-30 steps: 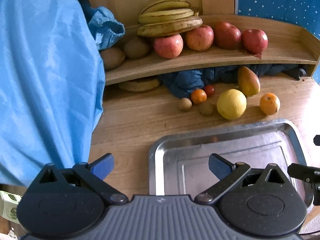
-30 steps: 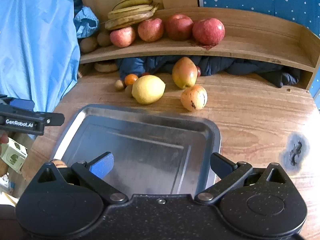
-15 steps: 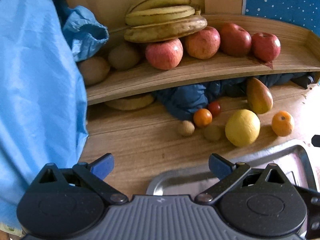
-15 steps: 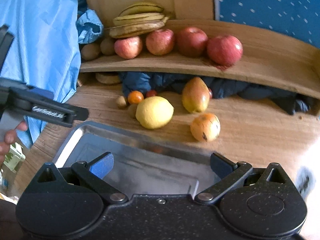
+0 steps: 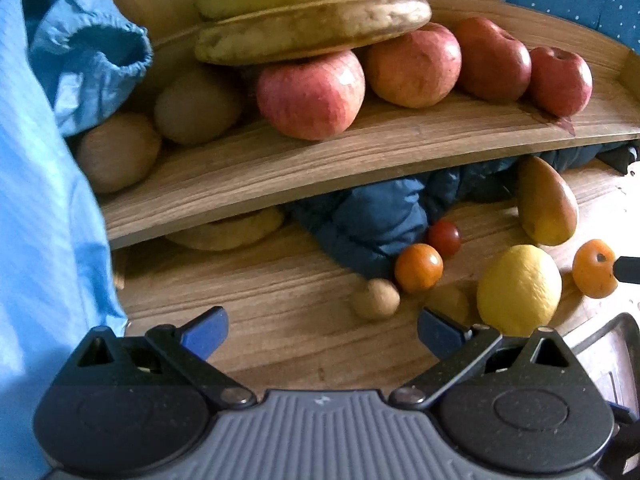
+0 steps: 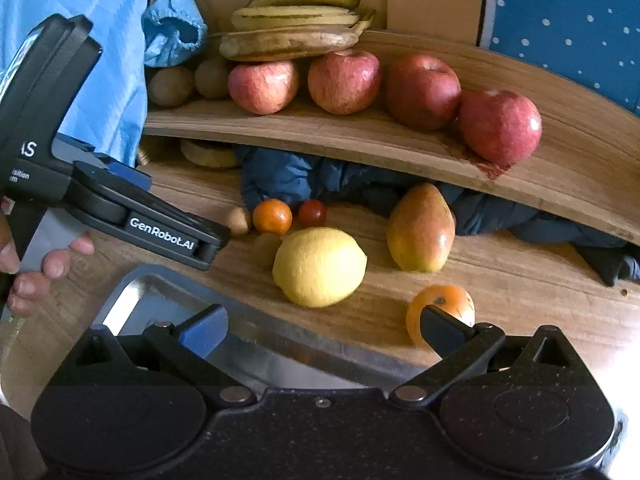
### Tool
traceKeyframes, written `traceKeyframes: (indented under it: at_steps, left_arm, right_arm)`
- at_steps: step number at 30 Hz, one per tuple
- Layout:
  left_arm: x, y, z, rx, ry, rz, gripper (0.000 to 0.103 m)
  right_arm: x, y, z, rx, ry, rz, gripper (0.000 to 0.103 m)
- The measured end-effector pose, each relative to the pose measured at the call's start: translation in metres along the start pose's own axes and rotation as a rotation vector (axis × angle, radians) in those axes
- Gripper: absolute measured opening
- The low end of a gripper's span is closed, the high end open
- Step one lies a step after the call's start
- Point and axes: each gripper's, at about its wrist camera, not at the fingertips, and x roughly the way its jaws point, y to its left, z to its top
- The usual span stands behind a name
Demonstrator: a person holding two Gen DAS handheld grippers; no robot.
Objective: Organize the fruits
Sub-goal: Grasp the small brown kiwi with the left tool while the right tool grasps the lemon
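Observation:
On the wooden table lie a yellow lemon, a pear, an orange fruit, a small tangerine, a cherry tomato and a small brown nut-like fruit. A metal tray sits in front of them. My left gripper is open over the bare wood, just short of the brown fruit. My right gripper is open above the tray's far rim, its right finger in front of the orange fruit. The left gripper also shows in the right wrist view.
A raised wooden shelf carries several red apples, bananas and kiwis. Dark blue cloth is stuffed under the shelf. A light blue sheet hangs at the left. A hand holds the left gripper.
Both grippers have moved forward toward the fruit, away from the tray. The left one now faces the shelf's left half; the right one has closed in on the lemon and orange fruit.

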Motion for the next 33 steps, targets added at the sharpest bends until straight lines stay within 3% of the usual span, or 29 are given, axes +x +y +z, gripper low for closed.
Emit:
traceKeyframes:
  at_steps: [6,12,19,23,33]
  left_arm:
    - [0.007,0.006,0.000,0.013,-0.007,-0.083,0.101]
    - [0.015,0.007,0.002,0.008,-0.016,-0.136,0.091]
    - [0.017,0.008,0.004,-0.038,-0.017,-0.196,0.074]
    - [0.020,0.008,0.006,-0.049,-0.013,-0.222,0.058]
    - [0.023,0.011,0.003,-0.066,-0.003,-0.268,0.039]
  right_arm:
    - [0.016,0.005,0.013,-0.020,0.019,-0.025,0.097]
    - [0.026,0.011,0.018,-0.045,0.039,-0.054,0.094]
    - [0.035,0.014,0.019,-0.064,0.061,-0.069,0.089]
    - [0.039,0.016,0.018,-0.063,0.074,-0.076,0.085]
    - [0.047,0.015,0.019,-0.055,0.084,-0.078,0.079]
